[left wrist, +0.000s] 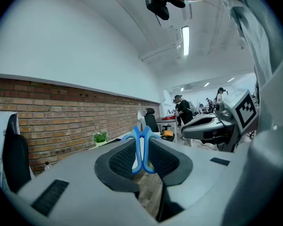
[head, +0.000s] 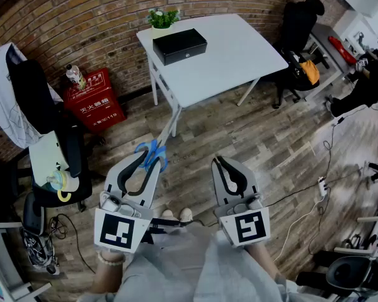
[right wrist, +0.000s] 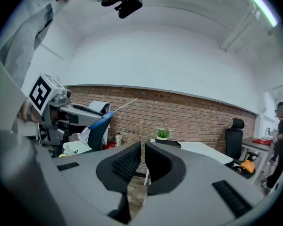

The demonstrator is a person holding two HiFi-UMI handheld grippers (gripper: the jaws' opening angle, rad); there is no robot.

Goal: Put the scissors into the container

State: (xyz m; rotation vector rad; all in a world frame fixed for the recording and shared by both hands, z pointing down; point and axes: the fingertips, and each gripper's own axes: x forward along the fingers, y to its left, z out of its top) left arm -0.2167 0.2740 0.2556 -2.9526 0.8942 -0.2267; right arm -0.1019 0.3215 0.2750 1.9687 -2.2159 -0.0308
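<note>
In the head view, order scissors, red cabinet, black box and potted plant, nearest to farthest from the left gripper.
1. scissors, in the jaws of the left gripper.
2. red cabinet, on the floor, left.
3. black box, on the table.
4. potted plant, behind that box.

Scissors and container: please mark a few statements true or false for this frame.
1. The left gripper grips the blue scissors by their handles. True.
2. The scissors lie inside the black container. False: they are in the gripper, away from it.
3. The container sits on the white table. True.
4. The right gripper carries something. False: nothing is between its jaws.
5. The potted plant stands on the floor. False: it is on the table.
</note>
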